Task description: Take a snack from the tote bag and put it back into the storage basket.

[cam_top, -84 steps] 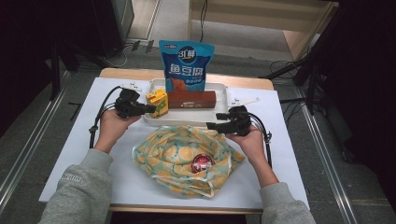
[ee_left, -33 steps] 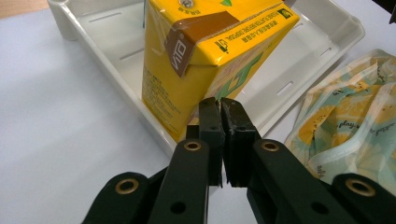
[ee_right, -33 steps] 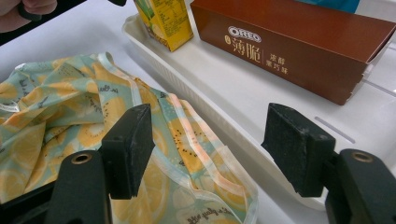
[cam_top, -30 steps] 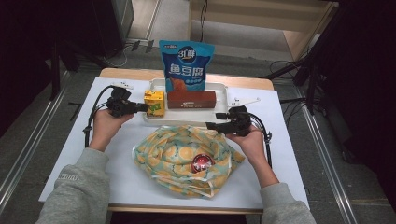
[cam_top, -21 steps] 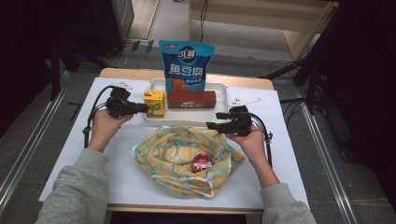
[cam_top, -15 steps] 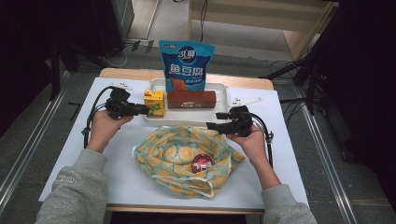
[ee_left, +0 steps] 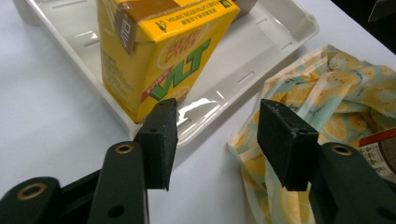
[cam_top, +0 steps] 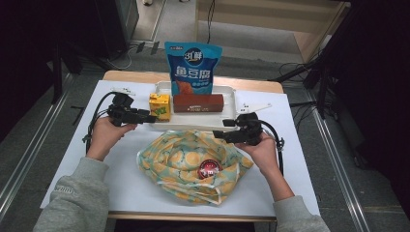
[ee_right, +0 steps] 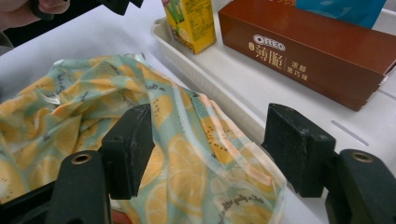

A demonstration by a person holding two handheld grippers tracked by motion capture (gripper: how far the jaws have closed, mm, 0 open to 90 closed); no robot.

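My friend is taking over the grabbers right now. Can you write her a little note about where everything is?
Left gripper: jaws have just been opening, nothing between them, just off the yellow juice box.
Right gripper: open, over the edge of the lemon-print bag, not gripping it.
Done: juice box, brown Oreo box and blue snack pouch are in the white tray.
Left: a red-lidded item sits in the bag.

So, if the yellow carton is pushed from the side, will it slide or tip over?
The carton stands upright and tall in the tray, so a high push would likely tip it. Its walls look stiff. The glossy tray floor may let it slide if pushed low.
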